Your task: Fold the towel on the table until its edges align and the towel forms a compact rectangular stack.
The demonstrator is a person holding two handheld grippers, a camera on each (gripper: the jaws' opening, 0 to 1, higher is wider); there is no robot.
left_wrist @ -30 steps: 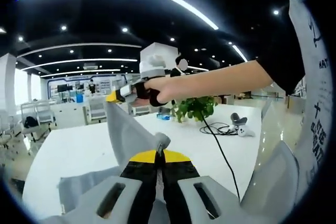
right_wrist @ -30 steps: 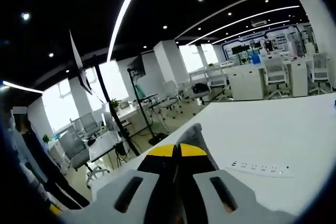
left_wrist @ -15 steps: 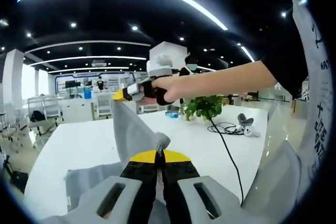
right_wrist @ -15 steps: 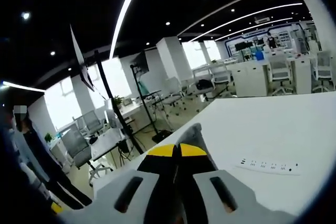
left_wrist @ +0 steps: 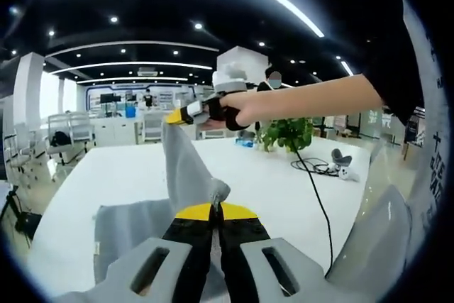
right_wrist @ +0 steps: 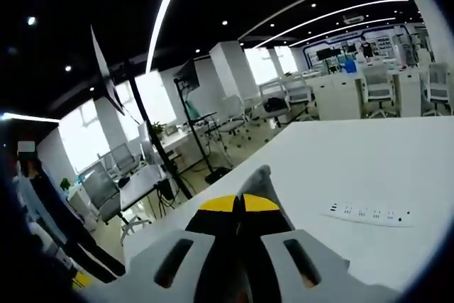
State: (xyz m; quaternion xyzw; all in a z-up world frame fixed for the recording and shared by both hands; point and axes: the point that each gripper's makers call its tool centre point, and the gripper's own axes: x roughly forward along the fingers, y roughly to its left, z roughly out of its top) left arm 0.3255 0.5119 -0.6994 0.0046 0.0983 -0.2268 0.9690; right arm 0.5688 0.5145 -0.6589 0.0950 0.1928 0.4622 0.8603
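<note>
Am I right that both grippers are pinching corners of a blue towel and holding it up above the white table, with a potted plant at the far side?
Nearly. The towel is grey, not blue, as the left gripper view shows. Otherwise yes: the left gripper and the right gripper each pinch a corner above the white table, with the potted plant at the far side.

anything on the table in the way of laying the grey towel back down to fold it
Nothing visible blocks it. The grey cloth towel hangs from both closed grippers over bare white table; the potted green plant, black cable and white power strip lie off to the sides.
</note>
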